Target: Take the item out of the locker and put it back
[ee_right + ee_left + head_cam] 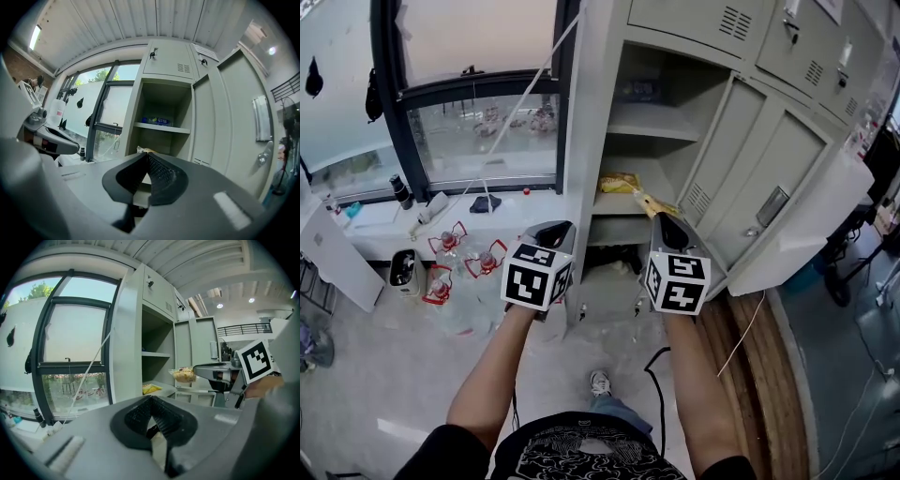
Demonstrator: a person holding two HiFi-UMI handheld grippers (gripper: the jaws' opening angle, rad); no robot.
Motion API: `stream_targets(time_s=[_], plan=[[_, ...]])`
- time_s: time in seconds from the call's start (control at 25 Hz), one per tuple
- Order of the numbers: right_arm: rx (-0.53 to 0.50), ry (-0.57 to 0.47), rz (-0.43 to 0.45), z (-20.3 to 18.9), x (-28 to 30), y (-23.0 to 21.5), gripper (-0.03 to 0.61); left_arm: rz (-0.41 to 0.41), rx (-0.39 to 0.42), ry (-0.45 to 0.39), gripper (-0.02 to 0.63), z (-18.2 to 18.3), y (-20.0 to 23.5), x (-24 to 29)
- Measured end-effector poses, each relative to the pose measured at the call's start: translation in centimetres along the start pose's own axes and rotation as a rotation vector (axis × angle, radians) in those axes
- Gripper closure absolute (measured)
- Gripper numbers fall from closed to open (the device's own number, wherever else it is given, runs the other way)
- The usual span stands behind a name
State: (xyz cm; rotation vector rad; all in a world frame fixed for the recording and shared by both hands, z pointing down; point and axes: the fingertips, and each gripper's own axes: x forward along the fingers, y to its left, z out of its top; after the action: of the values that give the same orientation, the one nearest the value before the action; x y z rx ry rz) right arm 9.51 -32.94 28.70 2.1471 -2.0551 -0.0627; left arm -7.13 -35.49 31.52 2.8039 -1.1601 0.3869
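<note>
The grey locker [675, 124] stands open with three shelves showing. A yellow snack packet [619, 182] lies on its middle shelf [609, 202]. My right gripper [662, 218] is shut on a second yellow snack packet [651, 202], held just in front of that shelf's edge. The left gripper view shows this packet [183, 375] hanging from the right gripper [201, 372] outside the locker. In the right gripper view only the packet's edge [143, 150] peeks over the closed jaws. My left gripper [561, 229] is shut and empty, left of the locker's opening.
A blue package [161, 122] rests on the upper shelf. The locker door [773, 192] swings out to the right. Several water bottles [455, 267] stand on the floor below the window ledge [441, 220]. A wooden board [759, 375] lies at the right.
</note>
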Motion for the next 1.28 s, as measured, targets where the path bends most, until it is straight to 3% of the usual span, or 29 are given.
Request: stream_targets(time_s=[0.84,1.28], plan=[[0.024,0.055,0.056,-2.4,14.4,-4.8,0.551,0.109,-0.025,0.043,0.614,1.0,5.4,8.5],[-0.019,0.117,0.080,-4.2,19.4,-5.6,0.551,0.137,-0.027,0.055,0.614,1.1,6.5,10.7]])
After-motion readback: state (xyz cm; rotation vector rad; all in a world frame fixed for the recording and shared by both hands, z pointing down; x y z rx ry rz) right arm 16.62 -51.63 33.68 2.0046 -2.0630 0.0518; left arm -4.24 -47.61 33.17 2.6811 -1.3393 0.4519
